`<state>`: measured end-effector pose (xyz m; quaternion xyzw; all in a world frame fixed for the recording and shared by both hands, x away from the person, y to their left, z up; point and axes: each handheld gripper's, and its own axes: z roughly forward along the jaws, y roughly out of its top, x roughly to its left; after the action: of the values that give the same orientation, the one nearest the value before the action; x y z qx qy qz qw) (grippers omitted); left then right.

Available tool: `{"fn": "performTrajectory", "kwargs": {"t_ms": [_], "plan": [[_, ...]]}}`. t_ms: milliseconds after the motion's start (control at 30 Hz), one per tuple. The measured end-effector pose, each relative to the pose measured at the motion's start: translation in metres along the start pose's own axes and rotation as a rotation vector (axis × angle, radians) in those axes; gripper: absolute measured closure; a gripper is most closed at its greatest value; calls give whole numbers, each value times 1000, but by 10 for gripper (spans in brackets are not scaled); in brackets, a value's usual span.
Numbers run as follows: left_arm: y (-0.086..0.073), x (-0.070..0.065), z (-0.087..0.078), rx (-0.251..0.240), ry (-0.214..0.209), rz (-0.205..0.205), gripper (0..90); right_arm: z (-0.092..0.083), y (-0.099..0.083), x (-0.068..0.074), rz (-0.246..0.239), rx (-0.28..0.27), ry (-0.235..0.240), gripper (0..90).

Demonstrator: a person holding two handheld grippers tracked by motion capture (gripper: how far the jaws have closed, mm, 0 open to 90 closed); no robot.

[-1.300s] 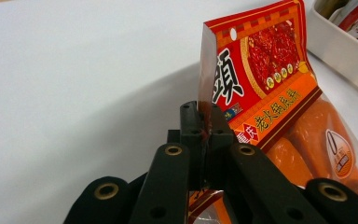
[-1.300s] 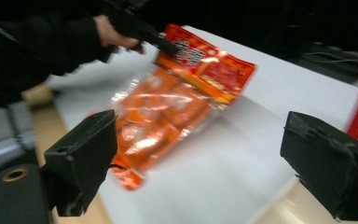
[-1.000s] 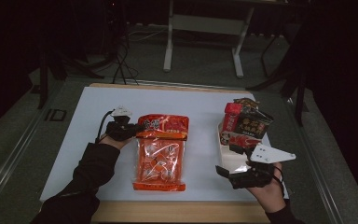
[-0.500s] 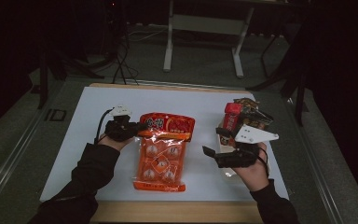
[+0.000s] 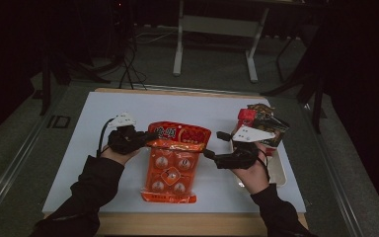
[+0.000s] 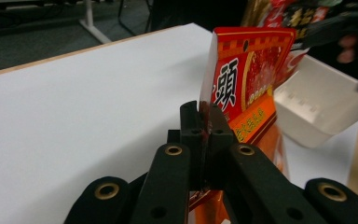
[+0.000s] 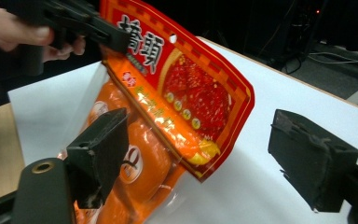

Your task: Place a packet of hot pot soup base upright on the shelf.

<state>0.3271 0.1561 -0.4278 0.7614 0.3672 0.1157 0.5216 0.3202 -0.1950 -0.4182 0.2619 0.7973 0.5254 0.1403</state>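
Since a moment ago your right gripper (image 5: 216,146) has swung in, jaws apart at the snack bag's (image 5: 172,160) three-o'clock corner, while your left gripper (image 5: 143,139) clamps its nine-o'clock corner mid-table, so the second grip remains.

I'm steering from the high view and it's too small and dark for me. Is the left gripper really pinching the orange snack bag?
Observer: Yes. In the left gripper view the left gripper is shut on the edge of the snack bag, at its red top flap.
Operator: Is my other gripper holding it too?
Observer: No. The right gripper is open, with the bag's corner between its jaws but not pinched.
Operator: What's that white thing by the bag?
Observer: A white tray with ridges inside, seen in the left gripper view.
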Motion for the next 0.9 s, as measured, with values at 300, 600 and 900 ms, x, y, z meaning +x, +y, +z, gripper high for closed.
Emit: {"fn": "performTrajectory", "kwargs": {"t_ms": [300, 600, 900], "plan": [[6, -18, -7, -32, -42, 28, 899, 19, -3, -11, 35, 34, 0, 228], [9, -25, -10, -45, -62, 28, 898, 28, -7, 2, -45, 90, 71, 540], [8, -25, -12, -50, -80, 18, 898, 23, -9, -2, -43, 84, 83, 850]]}}
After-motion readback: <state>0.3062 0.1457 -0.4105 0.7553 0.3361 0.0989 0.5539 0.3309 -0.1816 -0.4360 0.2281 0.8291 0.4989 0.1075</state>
